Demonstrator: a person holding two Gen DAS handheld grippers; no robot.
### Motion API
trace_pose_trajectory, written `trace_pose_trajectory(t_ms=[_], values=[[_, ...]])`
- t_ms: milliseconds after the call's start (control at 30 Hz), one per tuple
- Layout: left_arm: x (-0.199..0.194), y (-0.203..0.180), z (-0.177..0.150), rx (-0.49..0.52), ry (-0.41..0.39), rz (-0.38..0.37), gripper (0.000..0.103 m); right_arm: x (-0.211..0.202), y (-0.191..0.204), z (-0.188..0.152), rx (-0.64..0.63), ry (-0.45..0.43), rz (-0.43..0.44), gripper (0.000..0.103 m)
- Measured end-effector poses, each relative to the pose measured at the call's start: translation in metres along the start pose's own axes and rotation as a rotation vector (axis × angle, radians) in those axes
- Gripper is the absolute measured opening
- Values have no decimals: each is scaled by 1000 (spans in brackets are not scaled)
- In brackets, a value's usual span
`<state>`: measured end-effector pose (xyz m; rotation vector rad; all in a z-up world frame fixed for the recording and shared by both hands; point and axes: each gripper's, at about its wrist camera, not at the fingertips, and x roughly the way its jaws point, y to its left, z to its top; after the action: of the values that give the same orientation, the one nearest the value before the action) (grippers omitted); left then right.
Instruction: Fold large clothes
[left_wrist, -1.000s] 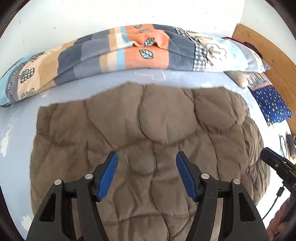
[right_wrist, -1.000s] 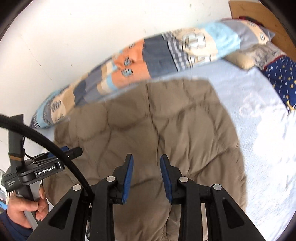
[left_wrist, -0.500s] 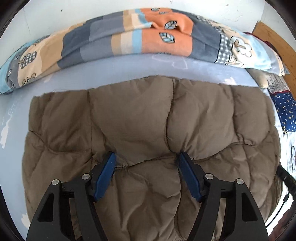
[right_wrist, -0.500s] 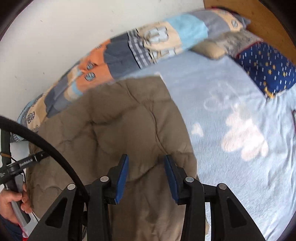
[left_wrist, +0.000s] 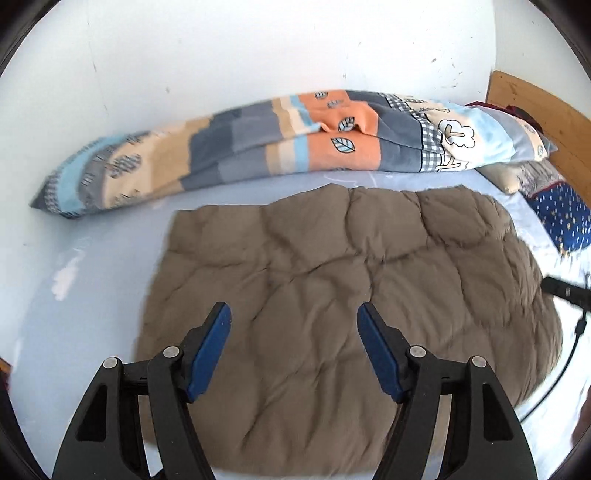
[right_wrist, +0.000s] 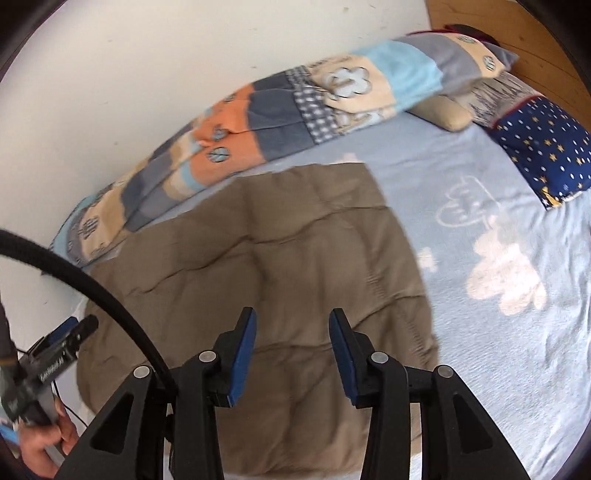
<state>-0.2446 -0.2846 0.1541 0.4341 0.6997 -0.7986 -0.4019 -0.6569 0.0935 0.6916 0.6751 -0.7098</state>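
Observation:
A brown quilted padded garment lies spread flat on the light blue bedsheet. My left gripper hangs above its near left part, open, with nothing between the blue pads. The right wrist view shows the same garment under my right gripper, which is also open and holds nothing. In that view the left gripper sits at the garment's left edge, held by a hand. The right gripper's tip pokes in at the right edge of the left wrist view.
A rolled patchwork duvet lies along the white wall behind the garment. A navy star-print pillow and a beige cushion sit by the wooden headboard. Bare sheet stretches right of the garment. A black cable arcs at the left.
The left gripper has pulled back and up from the garment, which now lies farther off. The right gripper's jaws have spread wider and its view has swung right. The garment lies flat.

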Motion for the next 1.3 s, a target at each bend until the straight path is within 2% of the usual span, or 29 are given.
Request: trace_pose_trajectory(t_ms=[133, 300, 467, 700, 833, 1300], values=[[-38, 17, -31, 27, -51, 57, 71, -11, 25, -18, -56, 8, 29, 45], [-59, 35, -61, 41, -85, 102, 71, -34, 54, -47, -153, 6, 50, 48], [-39, 53, -75, -7, -79, 115, 71, -48, 67, -70, -158, -35, 46, 53], [-2, 59, -87, -19, -20, 111, 71, -8, 76, -69, -191, 13, 20, 53], [7, 57, -85, -35, -22, 107, 71, 16, 81, -71, -231, 47, -20, 53], [22, 55, -82, -20, -10, 106, 71, 46, 79, -73, -266, 90, -66, 55]])
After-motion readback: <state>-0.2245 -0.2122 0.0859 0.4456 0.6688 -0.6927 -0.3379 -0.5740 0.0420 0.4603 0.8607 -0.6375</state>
